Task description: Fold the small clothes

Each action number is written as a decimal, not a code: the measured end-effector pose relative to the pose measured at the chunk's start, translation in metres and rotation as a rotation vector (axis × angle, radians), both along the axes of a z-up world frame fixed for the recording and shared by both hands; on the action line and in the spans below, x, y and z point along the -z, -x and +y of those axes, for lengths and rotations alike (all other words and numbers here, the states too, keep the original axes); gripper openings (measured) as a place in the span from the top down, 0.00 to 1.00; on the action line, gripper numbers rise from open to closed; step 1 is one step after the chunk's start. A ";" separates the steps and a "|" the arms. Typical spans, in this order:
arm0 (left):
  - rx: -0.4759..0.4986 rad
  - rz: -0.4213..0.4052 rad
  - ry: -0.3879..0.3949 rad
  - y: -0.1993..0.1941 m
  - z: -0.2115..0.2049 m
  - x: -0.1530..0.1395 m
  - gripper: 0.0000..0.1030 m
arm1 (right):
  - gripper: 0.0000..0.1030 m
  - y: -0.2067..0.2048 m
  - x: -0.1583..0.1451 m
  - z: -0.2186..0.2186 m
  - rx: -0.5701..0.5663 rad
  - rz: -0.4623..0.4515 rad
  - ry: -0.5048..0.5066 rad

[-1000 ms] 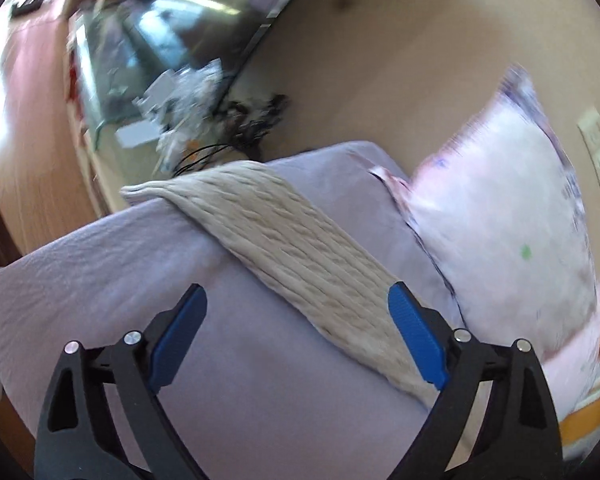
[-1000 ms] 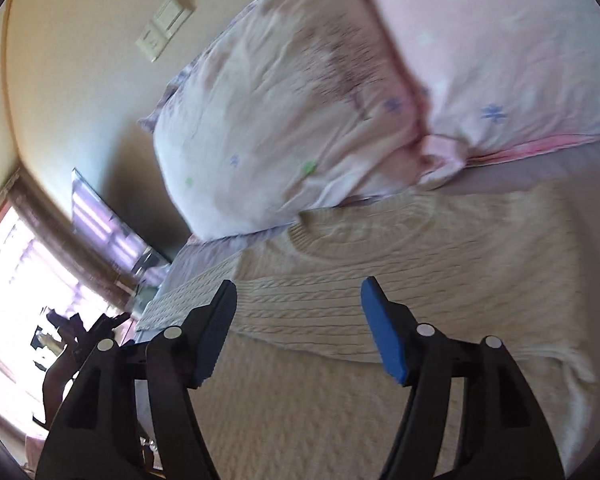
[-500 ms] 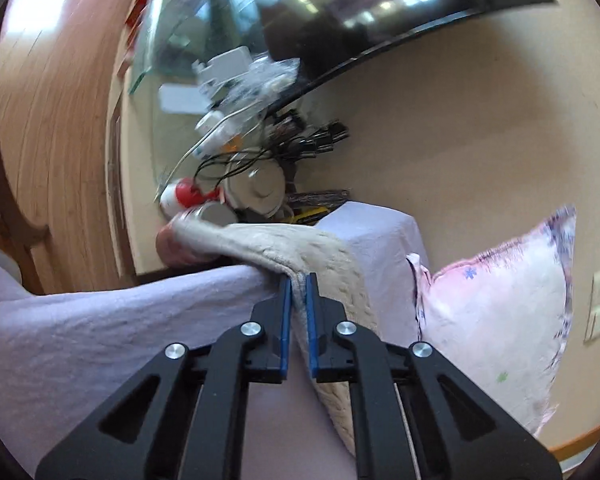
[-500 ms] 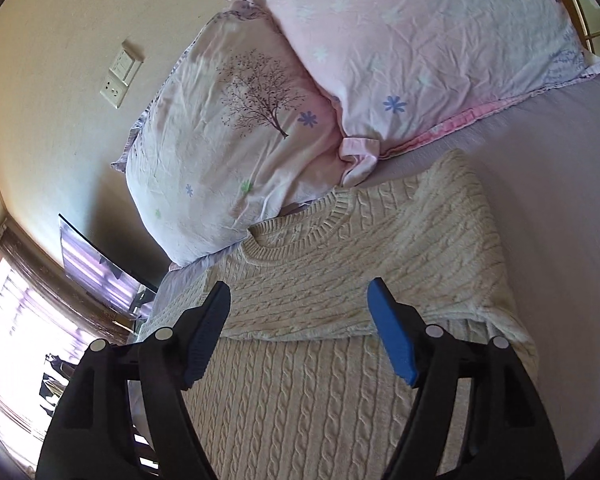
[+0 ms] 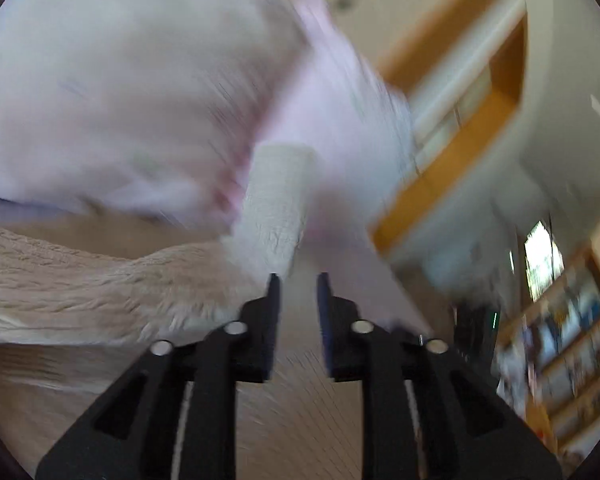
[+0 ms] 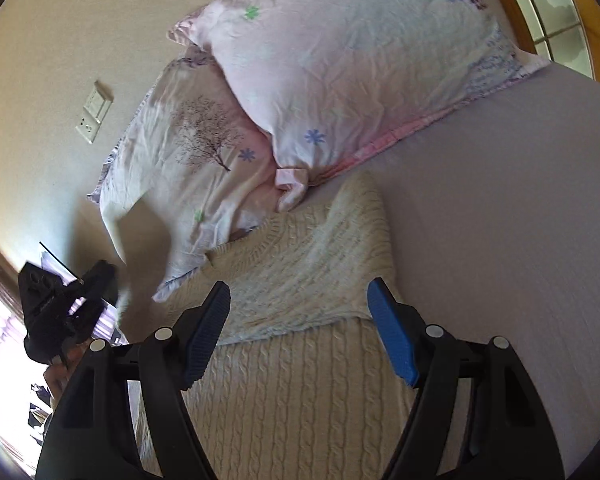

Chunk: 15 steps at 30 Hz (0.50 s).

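A cream cable-knit sweater (image 6: pixel 300 344) lies flat on the lilac bed sheet (image 6: pixel 512 220), its collar toward the pillows. My right gripper (image 6: pixel 300 320) is open and empty, hovering over the sweater's middle. My left gripper (image 5: pixel 296 280) is nearly shut with a narrow gap, and the sweater's sleeve (image 5: pixel 276 208) stands up from its fingertips, swinging through the air in a blurred view. In the right wrist view the left gripper (image 6: pixel 96 280) is at the far left with the lifted sleeve (image 6: pixel 144 240) above it.
Two pink flowered pillows (image 6: pixel 340 64) lean on the beige wall (image 6: pixel 60 60) behind the sweater. A wall switch plate (image 6: pixel 94 112) is at the left. A wooden window frame (image 5: pixel 452 152) and shelves (image 5: pixel 560 360) show on the right of the left wrist view.
My left gripper closed on the sleeve at the bed's edge, lifted it and swung it over toward the sweater's body. My right gripper stayed open, drawing back slightly.
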<state>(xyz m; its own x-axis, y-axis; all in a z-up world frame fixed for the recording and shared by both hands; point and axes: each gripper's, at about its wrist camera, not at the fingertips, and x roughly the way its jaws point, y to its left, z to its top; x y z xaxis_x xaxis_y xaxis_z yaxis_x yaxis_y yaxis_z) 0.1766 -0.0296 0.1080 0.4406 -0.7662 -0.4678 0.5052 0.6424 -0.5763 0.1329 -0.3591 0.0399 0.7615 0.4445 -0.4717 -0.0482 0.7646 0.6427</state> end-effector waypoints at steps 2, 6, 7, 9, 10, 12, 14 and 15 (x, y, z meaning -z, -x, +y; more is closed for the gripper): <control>0.089 0.015 -0.072 0.011 -0.033 0.015 0.71 | 0.29 0.010 0.000 -0.007 -0.012 -0.002 0.003; 0.024 -0.048 -0.090 0.042 0.020 0.011 0.49 | 0.24 0.041 -0.002 -0.022 -0.053 -0.043 0.052; 0.001 -0.071 -0.100 0.056 0.040 0.005 0.46 | 0.24 0.049 0.000 -0.025 -0.088 -0.047 0.041; -0.035 -0.100 -0.129 0.091 0.083 -0.002 0.36 | 0.24 0.064 0.006 -0.027 -0.167 -0.051 -0.001; -0.044 -0.104 -0.137 0.102 0.096 -0.003 0.30 | 0.24 0.072 0.010 -0.027 -0.211 -0.048 -0.028; -0.083 -0.110 -0.163 0.135 0.131 0.001 0.25 | 0.24 0.090 0.018 -0.027 -0.295 -0.037 -0.078; -0.119 -0.089 -0.162 0.170 0.163 0.009 0.22 | 0.24 0.111 0.024 -0.025 -0.354 -0.030 -0.080; -0.132 -0.070 -0.141 0.190 0.179 0.017 0.21 | 0.24 0.126 0.026 -0.023 -0.386 -0.033 -0.071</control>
